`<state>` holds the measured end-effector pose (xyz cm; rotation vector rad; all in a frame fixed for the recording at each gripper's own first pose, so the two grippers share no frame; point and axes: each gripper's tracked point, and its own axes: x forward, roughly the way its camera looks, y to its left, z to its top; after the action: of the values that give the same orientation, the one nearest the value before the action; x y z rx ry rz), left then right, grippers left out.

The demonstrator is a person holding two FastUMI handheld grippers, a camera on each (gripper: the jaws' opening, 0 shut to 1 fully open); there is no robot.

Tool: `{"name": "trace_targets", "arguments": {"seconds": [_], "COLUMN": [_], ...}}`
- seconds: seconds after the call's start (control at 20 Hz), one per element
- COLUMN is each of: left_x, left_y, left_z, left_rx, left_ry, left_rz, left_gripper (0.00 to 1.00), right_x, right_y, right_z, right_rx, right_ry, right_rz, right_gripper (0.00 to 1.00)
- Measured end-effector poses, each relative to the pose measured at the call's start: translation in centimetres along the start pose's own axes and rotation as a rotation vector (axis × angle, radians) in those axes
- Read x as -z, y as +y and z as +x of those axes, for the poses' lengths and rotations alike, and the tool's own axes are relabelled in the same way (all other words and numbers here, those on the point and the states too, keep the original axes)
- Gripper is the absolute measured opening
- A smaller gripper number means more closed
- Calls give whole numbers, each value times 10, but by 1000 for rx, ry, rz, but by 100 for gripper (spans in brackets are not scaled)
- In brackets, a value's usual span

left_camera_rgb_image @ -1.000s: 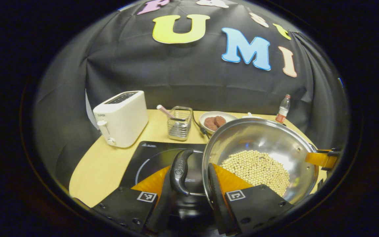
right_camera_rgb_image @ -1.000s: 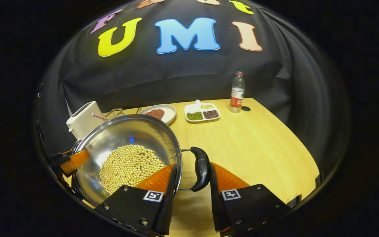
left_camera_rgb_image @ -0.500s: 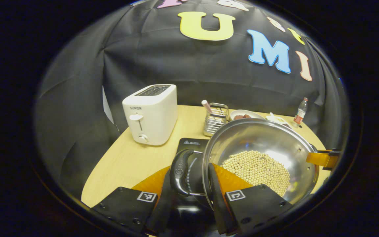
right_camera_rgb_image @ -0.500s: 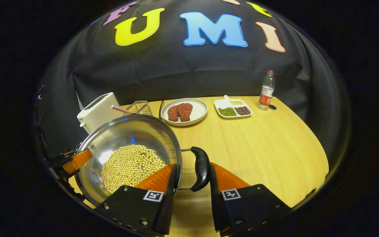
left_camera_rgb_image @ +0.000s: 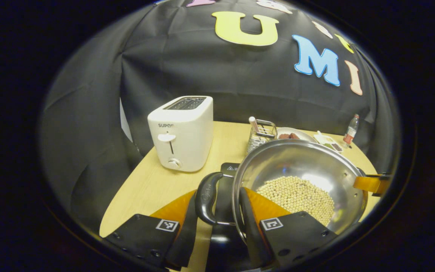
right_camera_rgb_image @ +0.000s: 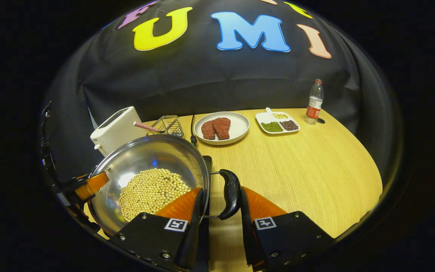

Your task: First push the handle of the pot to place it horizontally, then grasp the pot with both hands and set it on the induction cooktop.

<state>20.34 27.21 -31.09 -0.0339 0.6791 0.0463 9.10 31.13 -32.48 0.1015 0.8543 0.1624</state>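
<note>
Pot held over cooktop, each hand-held gripper pinching a handle; tilt risks spilling beans.

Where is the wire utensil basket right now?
In the right gripper view, the wire basket stands at the table's back left, between the toaster and the meat plate, behind the pot.

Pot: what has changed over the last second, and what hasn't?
Both tools carried the pot leftward across the table: the toaster came closer in the left gripper view, and the plate of meat slid fully into sight in the right gripper view. The cooktop now lies mostly hidden under the pot. Unchanged: the left tool and right tool each still grip a handle, and the beans stay inside.
</note>
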Motion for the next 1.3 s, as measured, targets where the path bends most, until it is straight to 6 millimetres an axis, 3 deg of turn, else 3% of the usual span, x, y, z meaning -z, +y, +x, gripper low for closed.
{"name": "trace_targets", "arguments": {"seconds": [0.05,0.1,0.15,0.2,0.25,0.3,0.45,0.55,0.75,0.95,1.0,1.3], "left_x": [0,-5,-17,-29,-46,-59,-89,-101,-120,-132,-133,-124], "left_y": [3,8,14,17,15,13,2,-21,-73,-148,-163,-238], "left_z": [-1,-2,-5,-10,-19,-32,-71,-94,-143,-199,-213,-295], "left_rx": [-17,-45,-81,-103,-115,-119,-127,-110,-82,-23,-11,-1], "left_ry": [-6,-35,-82,-128,-174,-216,-325,-377,-460,-523,-540,-596], "left_rz": [-1,23,55,77,80,75,59,50,61,28,25,67], "left_gripper": [70,70,70,85,100,100,100,94,97,98,94,97], "right_x": [0,-3,-17,-30,-43,-54,-78,-91,-106,-105,-105,-103], "right_y": [2,3,-4,-9,-17,-25,-51,-69,-102,-137,-148,-215], "right_z": [0,-2,-5,-7,-12,-19,-49,-75,-134,-192,-207,-279], "right_rx": [-17,-32,-21,-19,-8,5,47,67,73,52,50,47], "right_ry": [0,-12,-67,-116,-166,-214,-319,-385,-492,-545,-558,-600], "right_rz": [2,-1,-18,-36,-64,-93,-148,-150,-169,-181,-182,-167], "right_gripper": [49,46,57,66,82,98,96,96,96,96,96,96]}}
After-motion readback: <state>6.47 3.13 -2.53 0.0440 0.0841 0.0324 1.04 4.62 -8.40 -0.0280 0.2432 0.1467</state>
